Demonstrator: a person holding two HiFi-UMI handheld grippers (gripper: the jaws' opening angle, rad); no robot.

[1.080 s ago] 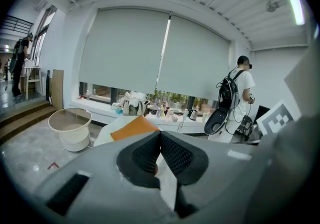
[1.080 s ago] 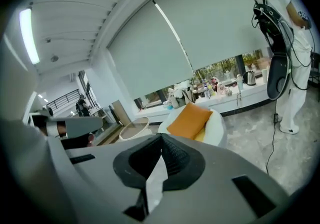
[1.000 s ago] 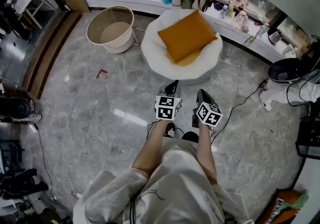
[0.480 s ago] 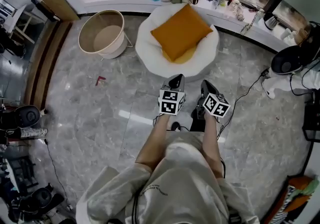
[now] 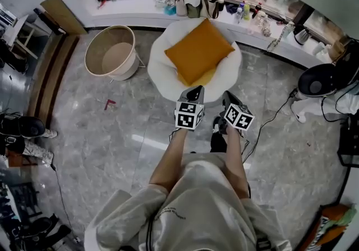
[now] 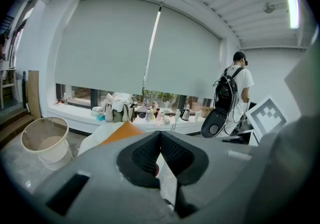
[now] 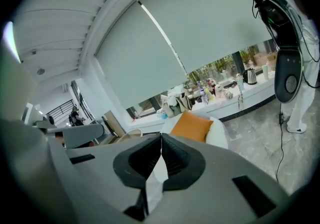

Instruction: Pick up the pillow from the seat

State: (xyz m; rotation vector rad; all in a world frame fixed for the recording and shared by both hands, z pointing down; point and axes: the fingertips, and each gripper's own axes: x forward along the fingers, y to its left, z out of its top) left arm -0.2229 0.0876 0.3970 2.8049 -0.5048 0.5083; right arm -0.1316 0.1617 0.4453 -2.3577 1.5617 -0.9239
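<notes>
Grey marble floor [image 5: 95,149] fills the room. Both tongs are held out side by side, low and level with each other. The left tongs [image 5: 196,93] are clenched, their black pads meeting at the tip with nothing gripped [image 6: 160,133]. A small reddish spot shows through the gap lower down, too small to name. The right tongs [image 5: 228,98] are clenched and empty too [image 7: 161,138].

From the head view, the tips sit at the near rim of a round white seat [image 5: 160,70]; whether they touch it I cannot tell. The orange pillow [image 5: 199,51] lies tilted on the seat, apart from both tongs. In the left gripper view the tongs' grey body hides most of it, leaving one corner [image 6: 120,133]; the right gripper view shows more of it [image 7: 194,125].

Left of the seat stands a pale basket [image 5: 109,54]. Behind runs a window bench [image 5: 129,6] crowded with bags and bottles, too small to sort. A person [image 6: 240,88] with a backpack stands far right, back turned.
</notes>
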